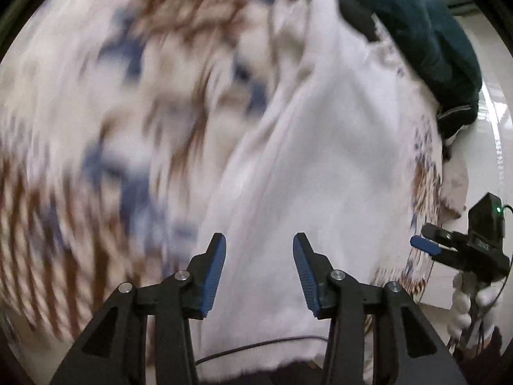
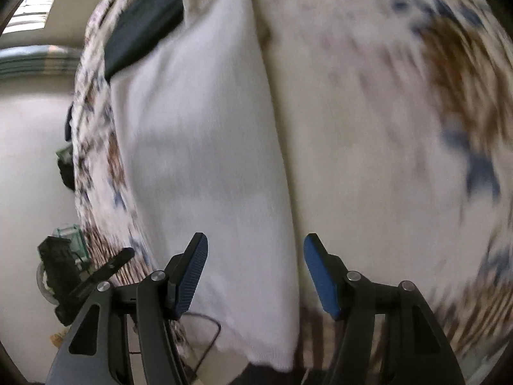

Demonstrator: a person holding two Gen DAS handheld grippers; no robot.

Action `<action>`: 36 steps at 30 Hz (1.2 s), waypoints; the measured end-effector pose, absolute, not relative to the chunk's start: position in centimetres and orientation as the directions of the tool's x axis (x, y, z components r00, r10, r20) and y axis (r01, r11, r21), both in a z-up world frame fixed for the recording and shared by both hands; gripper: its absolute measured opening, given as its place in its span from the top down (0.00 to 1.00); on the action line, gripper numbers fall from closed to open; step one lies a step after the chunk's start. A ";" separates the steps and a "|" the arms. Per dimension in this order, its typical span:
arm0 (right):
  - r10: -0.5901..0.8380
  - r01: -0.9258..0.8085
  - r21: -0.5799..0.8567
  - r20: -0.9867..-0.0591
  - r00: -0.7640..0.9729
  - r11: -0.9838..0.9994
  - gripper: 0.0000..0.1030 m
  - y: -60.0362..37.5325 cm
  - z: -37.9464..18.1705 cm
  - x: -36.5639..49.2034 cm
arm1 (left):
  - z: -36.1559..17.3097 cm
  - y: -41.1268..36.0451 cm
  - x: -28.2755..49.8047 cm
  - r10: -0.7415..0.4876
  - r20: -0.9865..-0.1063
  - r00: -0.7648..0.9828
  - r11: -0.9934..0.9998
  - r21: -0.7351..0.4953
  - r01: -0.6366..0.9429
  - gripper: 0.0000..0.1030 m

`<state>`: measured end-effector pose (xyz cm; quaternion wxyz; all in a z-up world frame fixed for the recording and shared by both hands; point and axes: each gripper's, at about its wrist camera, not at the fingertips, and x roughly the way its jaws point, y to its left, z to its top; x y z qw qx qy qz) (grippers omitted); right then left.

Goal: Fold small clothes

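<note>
White garment [image 2: 205,147] (blurred) on patterned cloth [image 2: 384,134]

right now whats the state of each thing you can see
left hand-held gripper: open, holding nothing
right hand-held gripper: open, holding nothing
white garment: lying flat on the patterned cloth
patterned cloth: spread out
dark garment: bunched at the far edge

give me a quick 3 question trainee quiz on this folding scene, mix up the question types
1. True or false: the left gripper is clamped on the white garment.
2. Multiple choice: the surface under the white garment is A) bare wood, B) a patterned brown and blue cloth, C) a metal tray.
3. Fill in: at the garment's far end lies a dark ____ garment.

Key: 1 false, both it and the right gripper are open with nothing between the fingers; 2 B; 3 teal.
</note>
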<state>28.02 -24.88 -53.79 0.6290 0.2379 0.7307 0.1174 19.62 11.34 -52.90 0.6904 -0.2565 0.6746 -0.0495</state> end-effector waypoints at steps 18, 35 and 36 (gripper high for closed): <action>0.504 0.281 0.443 -0.840 -0.201 0.851 0.37 -20.9 -62.6 8.7 | -53.5 12.3 10.9 -0.258 -0.944 0.205 0.908 -0.310 -0.282 0.96; 0.510 0.263 0.457 -0.837 -0.195 0.850 0.37 -19.8 -63.0 8.3 | -55.4 13.5 8.4 -0.394 -0.889 0.233 0.833 -0.452 -0.318 0.47; 0.514 0.262 0.461 -0.836 -0.193 0.848 0.37 -19.8 -63.1 8.2 | -56.2 13.3 8.1 -0.404 -0.889 0.217 0.828 -0.456 -0.327 0.44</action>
